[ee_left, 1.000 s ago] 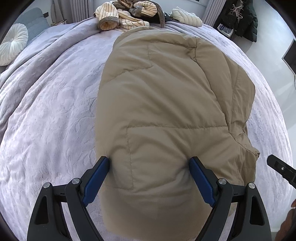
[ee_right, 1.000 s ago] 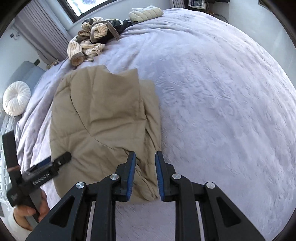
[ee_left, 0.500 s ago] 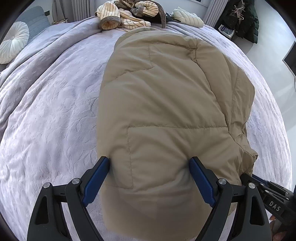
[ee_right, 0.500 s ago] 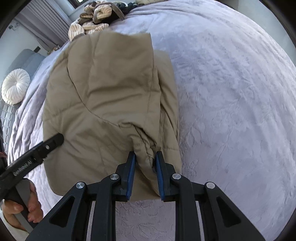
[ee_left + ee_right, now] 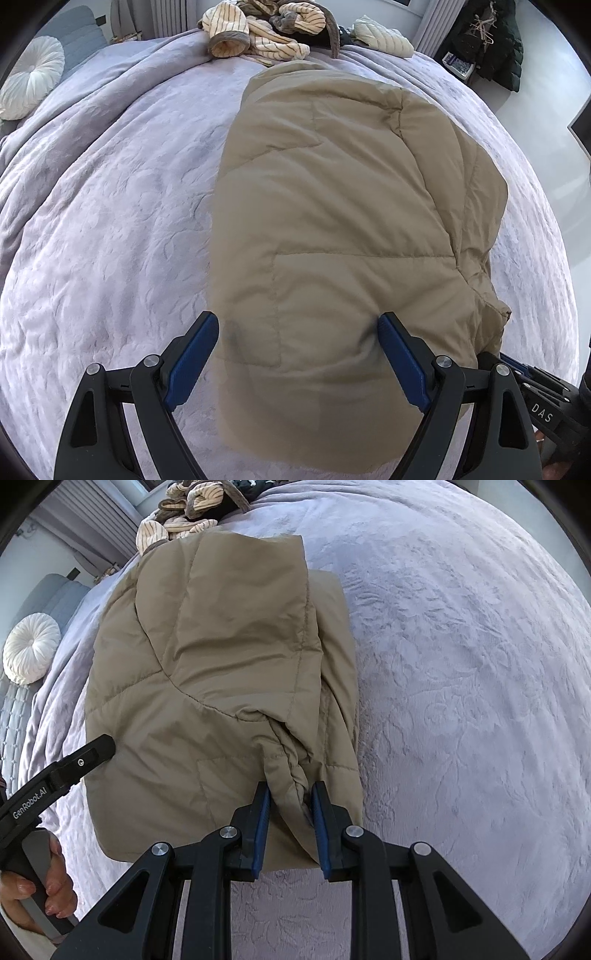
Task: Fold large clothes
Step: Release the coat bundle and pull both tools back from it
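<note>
While the left gripper point(image 5: 297, 363) has not moved, its jaws wide apart astride the near end of the tan padded jacket point(image 5: 343, 229) on the bed point(image 5: 110, 229), the right gripper point(image 5: 290, 821) has come down to the jacket's near right corner. Its narrow jaws now hold a bunched ridge of fabric there. I judge the next fold can begin.
</note>
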A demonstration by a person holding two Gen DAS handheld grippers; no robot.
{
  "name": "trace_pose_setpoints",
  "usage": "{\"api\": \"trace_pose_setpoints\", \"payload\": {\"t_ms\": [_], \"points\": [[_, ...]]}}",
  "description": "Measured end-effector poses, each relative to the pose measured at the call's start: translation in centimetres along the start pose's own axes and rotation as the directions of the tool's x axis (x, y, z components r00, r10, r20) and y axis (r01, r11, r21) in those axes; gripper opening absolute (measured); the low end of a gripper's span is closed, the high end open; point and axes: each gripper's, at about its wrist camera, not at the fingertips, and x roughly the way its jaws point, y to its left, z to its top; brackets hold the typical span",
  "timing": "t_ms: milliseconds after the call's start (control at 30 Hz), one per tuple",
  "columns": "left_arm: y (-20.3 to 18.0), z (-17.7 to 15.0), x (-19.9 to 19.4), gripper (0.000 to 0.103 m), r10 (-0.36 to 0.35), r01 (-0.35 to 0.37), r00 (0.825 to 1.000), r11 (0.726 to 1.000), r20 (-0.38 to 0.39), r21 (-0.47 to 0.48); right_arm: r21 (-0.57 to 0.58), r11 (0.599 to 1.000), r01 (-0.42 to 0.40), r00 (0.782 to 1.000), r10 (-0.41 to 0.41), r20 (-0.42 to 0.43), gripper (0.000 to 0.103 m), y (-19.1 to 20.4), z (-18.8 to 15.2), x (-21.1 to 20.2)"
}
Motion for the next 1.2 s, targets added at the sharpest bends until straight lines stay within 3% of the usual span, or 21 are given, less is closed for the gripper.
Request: {"api": "trace_pose_setpoints", "payload": {"t_ms": [400,733,1133,1167,1200], "points": [[1.1,-0.9,-1.9,0.089,-0.005,0.005,1.000,1.000,-0.016,-0.018,-0.004,0.999,-0.033,0.999,0.033,-0.023,0.025,0.3,-0.5,-2.8],[2.1,-3.8,-5.1,0.089,-0.026,0.025,0.998,0.999,-0.060,-0.028,-0.021,0.998,-0.065,0.995,0.064,-0.079,0.025,1.8,-3.2,-4.9],[1.9,-6.2,-9.2,0.089,-0.014,0.015,0.997,1.000,-0.073,0.019,-0.040,0.998,-0.055,0.994,0.050,-0.099,0.025,3.9,-4.1,-7.3],[1.8,-6.4,-9.5,0.089,-0.022,0.024,0.997,0.999,-0.075,0.021,-0.041,0.997,-0.058,0.993,0.054,-0.101,0.026,4.1,-4.3,-7.4],[1.8,-6.5,-9.8,0.089,-0.028,0.029,0.997,0.999,-0.077,0.023,-0.044,0.997,-0.066,0.992,0.061,-0.108,0.035,4.4,-4.4,-7.6]]}}
